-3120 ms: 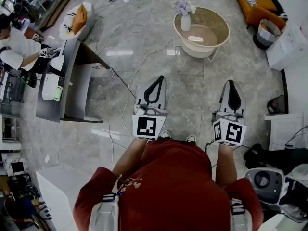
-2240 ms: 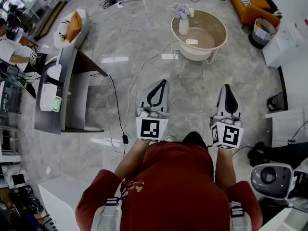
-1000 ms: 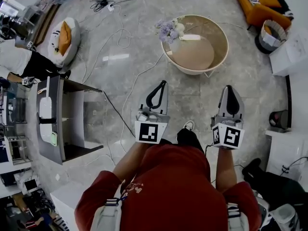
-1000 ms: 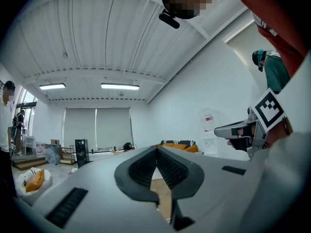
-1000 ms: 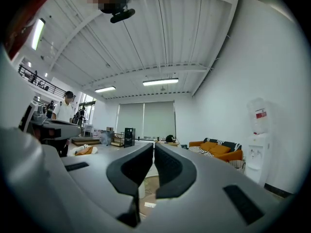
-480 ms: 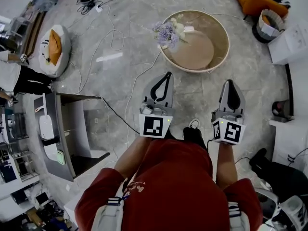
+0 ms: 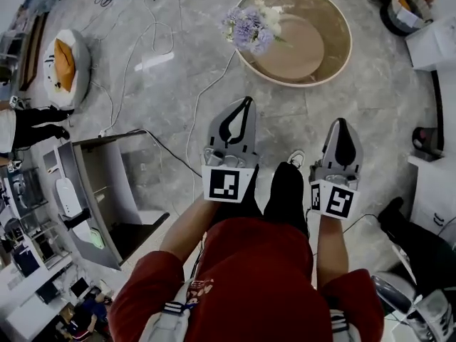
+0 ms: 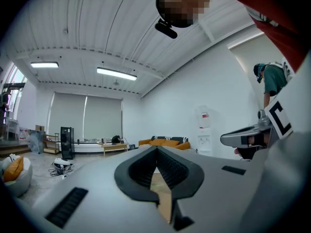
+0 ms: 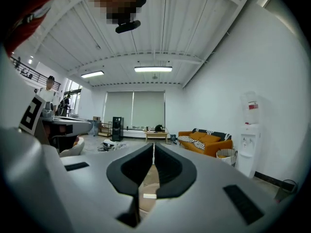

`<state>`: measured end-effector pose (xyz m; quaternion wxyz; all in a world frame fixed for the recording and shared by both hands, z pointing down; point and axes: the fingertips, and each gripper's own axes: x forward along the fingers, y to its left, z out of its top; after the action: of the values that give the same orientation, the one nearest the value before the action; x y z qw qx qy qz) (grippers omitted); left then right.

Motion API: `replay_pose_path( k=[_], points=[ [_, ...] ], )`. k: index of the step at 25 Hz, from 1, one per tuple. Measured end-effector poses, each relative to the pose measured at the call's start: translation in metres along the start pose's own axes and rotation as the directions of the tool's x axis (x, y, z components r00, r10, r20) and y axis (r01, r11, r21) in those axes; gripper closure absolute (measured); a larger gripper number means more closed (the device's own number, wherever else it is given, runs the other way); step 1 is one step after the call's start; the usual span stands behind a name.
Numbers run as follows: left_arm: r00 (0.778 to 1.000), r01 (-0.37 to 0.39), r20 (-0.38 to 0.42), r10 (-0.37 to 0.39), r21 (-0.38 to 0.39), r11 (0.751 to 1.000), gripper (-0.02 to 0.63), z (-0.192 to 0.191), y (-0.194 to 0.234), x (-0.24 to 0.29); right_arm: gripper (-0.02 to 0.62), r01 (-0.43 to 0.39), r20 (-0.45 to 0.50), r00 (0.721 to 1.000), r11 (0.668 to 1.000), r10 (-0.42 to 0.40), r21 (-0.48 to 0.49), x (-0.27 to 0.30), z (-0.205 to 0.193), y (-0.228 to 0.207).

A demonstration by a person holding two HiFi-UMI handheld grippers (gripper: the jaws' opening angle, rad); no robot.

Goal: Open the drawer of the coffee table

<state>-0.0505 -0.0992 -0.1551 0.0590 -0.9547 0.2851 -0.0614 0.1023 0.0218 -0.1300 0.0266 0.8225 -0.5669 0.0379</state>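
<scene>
Far left, on the grey stone floor (image 7: 164, 20): white beanbag (image 7: 63, 63) with an orange cushion on top, loose cables (image 7: 132, 45) just beside.

Below that: grey desk (image 7: 100, 184), seen from above.

Centre-left: left gripper (image 7: 245, 102), held out level above the floor. Closed tight, pads together, grips nothing.

Ahead and to the upper right: round tan coffee table (image 7: 336, 20), well apart from both grippers. Carries a vase of pale purple flowers (image 7: 246, 28) near its left rim. Drawer not discernible from this angle. Appears in both gripper views only as a tan patch through the loop behind the joined tips.

Right: right gripper (image 7: 340, 122), level and parallel to the left one. Likewise closed tip to tip, holds nothing.

Far upper right: basket (image 7: 402, 2) on the floor.
</scene>
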Motion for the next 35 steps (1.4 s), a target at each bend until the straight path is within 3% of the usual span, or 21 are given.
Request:
replay_pose_path(
  k=[4,8,10,15,20,24,29,33,35],
  points=[
    [1.000,-0.029,0.002,0.029,-0.007,1.000,0.592,-0.051,-0.008,0.016,0.571,-0.040,-0.025,0.999,0.999,0.040,-0.012,0.019,-0.054,-0.008],
    [0.999,-0.025,-0.034,0.024,-0.018,1.000,0.592,-0.143,-0.030,0.026,0.571,-0.023,-0.010,1.000,0.999,0.023,-0.029,0.034,-0.144,-0.021],
    [1.000,-0.028,-0.013,0.028,0.003,1.000,0.592,-0.192,-0.037,0.035,0.571,-0.018,0.006,1.000,0.999,0.019,-0.040,0.042,-0.196,-0.022],
    [0.998,-0.054,-0.015,0.053,-0.006,0.999,0.592,-0.338,-0.062,0.057,0.571,-0.022,0.033,0.999,0.973,0.031,-0.229,0.060,-0.325,-0.033],
    [0.996,-0.060,0.070,0.054,0.080,0.995,0.592,-0.472,-0.093,0.081,0.571,-0.019,0.075,0.997,0.979,0.035,-0.201,0.076,-0.452,-0.042],
    [0.995,-0.060,0.087,0.055,0.052,0.997,0.592,-0.565,-0.106,0.095,0.571,-0.030,0.101,0.993,0.977,0.052,-0.213,0.093,-0.550,-0.034],
    [0.989,-0.074,0.130,0.066,0.057,0.996,0.592,-0.637,-0.111,0.117,0.571,-0.036,0.130,0.990,0.979,0.063,-0.201,0.114,-0.628,-0.029],
    [0.996,-0.087,0.012,0.087,-0.004,0.996,0.592,-0.696,-0.115,0.120,0.571,-0.038,0.117,0.992,0.989,0.055,-0.141,0.120,-0.667,-0.031],
    [0.996,-0.090,0.008,0.090,-0.021,0.996,0.592,-0.709,-0.119,0.120,0.571,-0.032,0.100,0.994,0.991,0.046,-0.132,0.119,-0.686,-0.034]
  ],
)
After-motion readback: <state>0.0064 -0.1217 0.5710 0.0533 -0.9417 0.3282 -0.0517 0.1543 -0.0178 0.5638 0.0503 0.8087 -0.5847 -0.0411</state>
